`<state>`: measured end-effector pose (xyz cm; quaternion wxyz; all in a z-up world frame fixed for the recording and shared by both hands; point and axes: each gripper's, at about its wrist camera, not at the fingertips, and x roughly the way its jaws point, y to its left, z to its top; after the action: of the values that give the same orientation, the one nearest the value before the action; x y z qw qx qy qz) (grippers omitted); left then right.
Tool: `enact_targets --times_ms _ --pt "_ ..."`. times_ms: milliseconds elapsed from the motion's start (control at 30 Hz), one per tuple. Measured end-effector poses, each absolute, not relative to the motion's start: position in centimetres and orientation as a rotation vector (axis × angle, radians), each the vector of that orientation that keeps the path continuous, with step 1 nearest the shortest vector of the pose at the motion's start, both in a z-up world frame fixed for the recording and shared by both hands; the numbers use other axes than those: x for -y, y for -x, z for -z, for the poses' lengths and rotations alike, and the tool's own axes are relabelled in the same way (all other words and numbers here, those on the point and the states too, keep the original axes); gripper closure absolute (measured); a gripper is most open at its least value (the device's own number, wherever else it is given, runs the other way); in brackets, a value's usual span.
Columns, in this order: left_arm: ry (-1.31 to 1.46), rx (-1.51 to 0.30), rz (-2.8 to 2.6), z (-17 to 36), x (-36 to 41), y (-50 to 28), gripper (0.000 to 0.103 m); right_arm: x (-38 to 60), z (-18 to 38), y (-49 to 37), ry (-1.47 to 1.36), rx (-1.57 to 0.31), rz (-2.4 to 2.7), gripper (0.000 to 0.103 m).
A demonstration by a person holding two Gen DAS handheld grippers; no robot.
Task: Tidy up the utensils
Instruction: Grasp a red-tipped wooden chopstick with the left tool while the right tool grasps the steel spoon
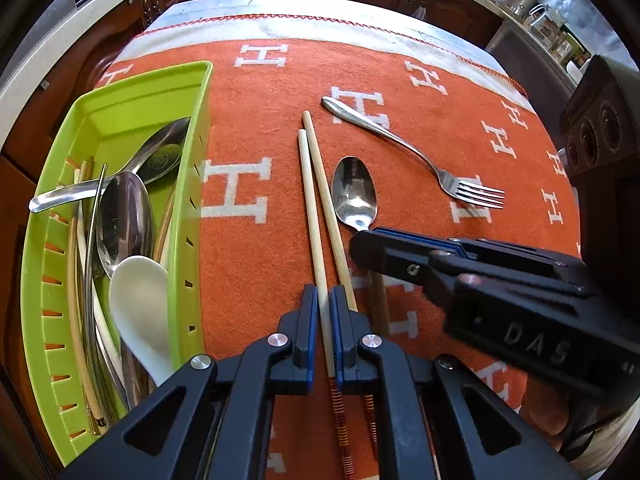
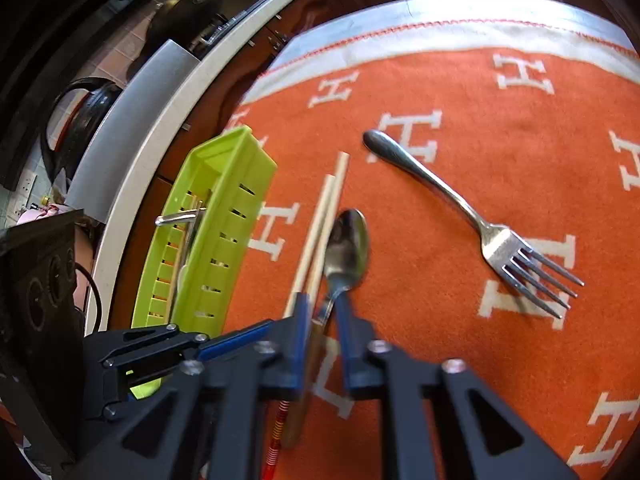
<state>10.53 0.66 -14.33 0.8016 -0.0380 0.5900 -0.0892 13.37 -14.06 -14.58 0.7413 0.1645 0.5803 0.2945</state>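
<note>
The cloth (image 1: 260, 92) on the table looks like thick, matt orange wool with a fuzzy nap, white woven letters and a pale border stitched in red. The tray (image 1: 192, 152) is smooth lime-green plastic with a slight sheen. The fork (image 1: 420, 156) and spoon (image 1: 354, 192) are polished metal, mirror-bright. In the tray lie more glossy metal spoons (image 1: 124, 220) and a white spoon (image 1: 140, 304) of smooth, satin plastic or ceramic; which one is unclear. The chopsticks (image 1: 316, 216) are pale, matt wood or bamboo, banded orange at the near end. Both claws, left (image 1: 325, 336) and right (image 2: 322, 344), are matt black plastic with blue pads and shiny metal pins.
</note>
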Motion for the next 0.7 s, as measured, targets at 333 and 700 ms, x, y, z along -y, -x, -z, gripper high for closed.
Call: enact_targets --times_ms 333,700 --pt "0.073 -1.245 0.169 14.3 -0.3 -10.6 0.097 17.8 14.3 -12.5 -0.473 -1.26 -0.565 0.096" --pt "0.073 -1.162 0.179 11.9 0.0 -8.7 0.1 19.4 12.2 -10.5 -0.546 -1.232 -0.542 0.096"
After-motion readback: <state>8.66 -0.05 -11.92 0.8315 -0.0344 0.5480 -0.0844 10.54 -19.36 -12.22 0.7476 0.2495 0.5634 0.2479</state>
